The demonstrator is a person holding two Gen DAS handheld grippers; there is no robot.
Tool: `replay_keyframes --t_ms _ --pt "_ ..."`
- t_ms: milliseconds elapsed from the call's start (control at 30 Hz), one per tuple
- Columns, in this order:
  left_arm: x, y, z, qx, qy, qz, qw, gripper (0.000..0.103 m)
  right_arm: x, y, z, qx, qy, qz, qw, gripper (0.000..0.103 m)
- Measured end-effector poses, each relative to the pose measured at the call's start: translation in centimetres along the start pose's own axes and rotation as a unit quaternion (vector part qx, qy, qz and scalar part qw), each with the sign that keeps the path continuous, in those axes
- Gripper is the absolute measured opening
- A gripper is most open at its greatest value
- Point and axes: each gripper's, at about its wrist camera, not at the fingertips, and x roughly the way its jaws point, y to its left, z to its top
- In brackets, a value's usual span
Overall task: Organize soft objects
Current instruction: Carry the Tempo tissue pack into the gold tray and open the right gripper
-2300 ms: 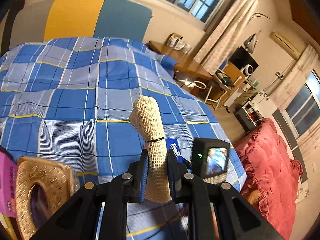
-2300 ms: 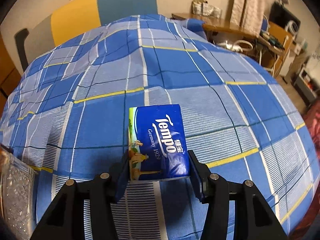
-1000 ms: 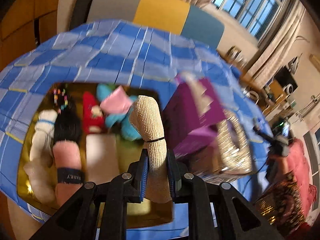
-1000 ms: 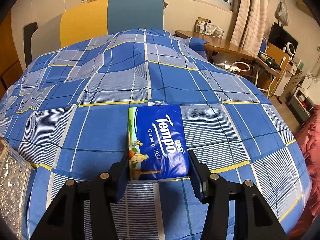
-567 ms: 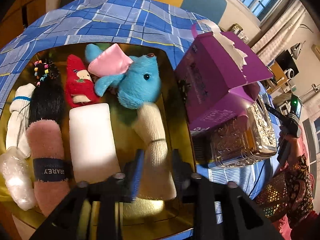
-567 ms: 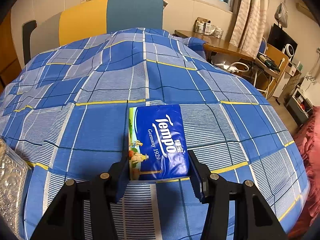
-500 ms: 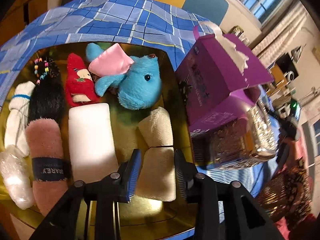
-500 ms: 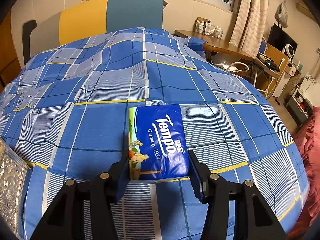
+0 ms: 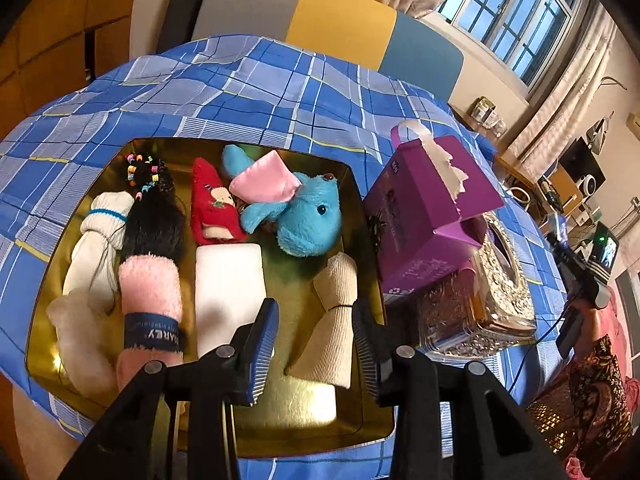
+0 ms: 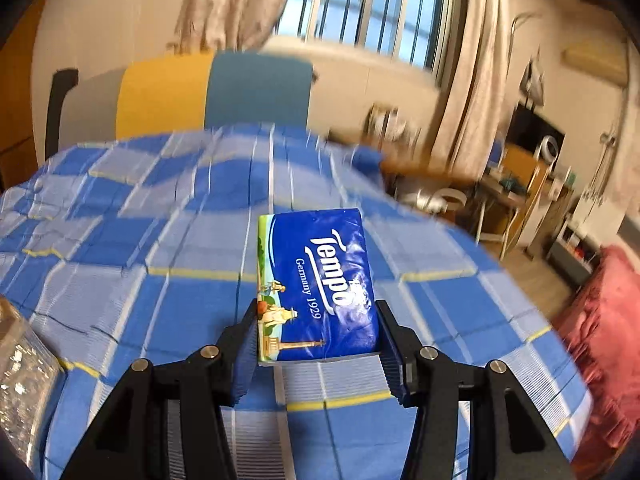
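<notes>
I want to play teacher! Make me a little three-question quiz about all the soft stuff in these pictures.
1. True or false: the beige mesh roll lies inside the gold tray.
2. What does the right hand-held gripper grip? A) a blue Tempo tissue pack B) a red sock C) a purple box
3. Fill in: the left hand-held gripper has just been opening and its jaws stand ____ of the roll.

Key: 1 true. 2 A. 3 clear, with the roll lying loose between them, beside the blue plush toy and white block.
</notes>
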Motion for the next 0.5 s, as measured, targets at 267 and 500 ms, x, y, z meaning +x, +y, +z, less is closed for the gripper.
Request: replay_keyframes --t_ms 267,500 --pt "-0.8 0.4 -0.6 -0.014 -0.011 -0.019 0.9997 0.038 -7.6 2.5 2.2 -0.01 -0.052 0.055 0.997 0.054" --pt "-2.9 1.1 -0.8 -0.009 -0.038 -0.004 0.9992 0.041 -15.5 8.3 3.1 -0.033 -0.091 0.143 0.985 0.054"
